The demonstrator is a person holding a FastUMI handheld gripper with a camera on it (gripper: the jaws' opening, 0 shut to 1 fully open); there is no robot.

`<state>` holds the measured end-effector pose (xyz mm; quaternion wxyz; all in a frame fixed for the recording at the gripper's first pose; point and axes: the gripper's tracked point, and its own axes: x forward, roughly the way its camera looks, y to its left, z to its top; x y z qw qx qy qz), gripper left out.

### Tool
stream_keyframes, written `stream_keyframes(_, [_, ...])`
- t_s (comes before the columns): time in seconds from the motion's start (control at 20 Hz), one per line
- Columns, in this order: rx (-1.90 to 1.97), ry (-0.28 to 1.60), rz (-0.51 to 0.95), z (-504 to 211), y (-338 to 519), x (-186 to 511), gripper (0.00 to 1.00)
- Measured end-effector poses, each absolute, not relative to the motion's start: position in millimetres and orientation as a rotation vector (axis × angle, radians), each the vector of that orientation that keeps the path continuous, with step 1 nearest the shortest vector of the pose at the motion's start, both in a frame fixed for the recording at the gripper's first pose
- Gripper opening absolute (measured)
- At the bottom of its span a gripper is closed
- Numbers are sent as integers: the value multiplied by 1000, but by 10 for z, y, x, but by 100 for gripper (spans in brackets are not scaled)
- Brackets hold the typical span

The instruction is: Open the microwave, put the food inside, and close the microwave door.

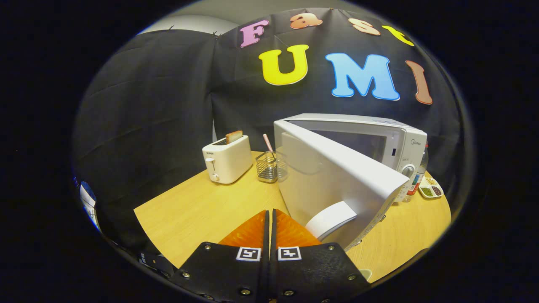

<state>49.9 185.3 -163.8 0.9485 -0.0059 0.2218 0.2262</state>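
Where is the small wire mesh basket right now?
In the gripper view the wire mesh basket sits on the wooden table, between the white toaster and the white microwave's open door, beyond the shut gripper.

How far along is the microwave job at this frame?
Done: the microwave door is swung open. In hand: nothing; the gripper is shut and empty beside the door. Whether food is inside the microwave cannot be told. Left: closing the door, perhaps loading first.

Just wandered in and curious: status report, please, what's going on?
Claw shut, holding nothing. White microwave stands with its door swung open, just ahead of the fingers. No food seen between the fingers. Nothing blocks the door.
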Motion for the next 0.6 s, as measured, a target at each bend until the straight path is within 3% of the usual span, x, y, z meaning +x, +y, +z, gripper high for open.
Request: stream_keyframes(0.6, [-9,436,272,-1685,1075,1491,1])
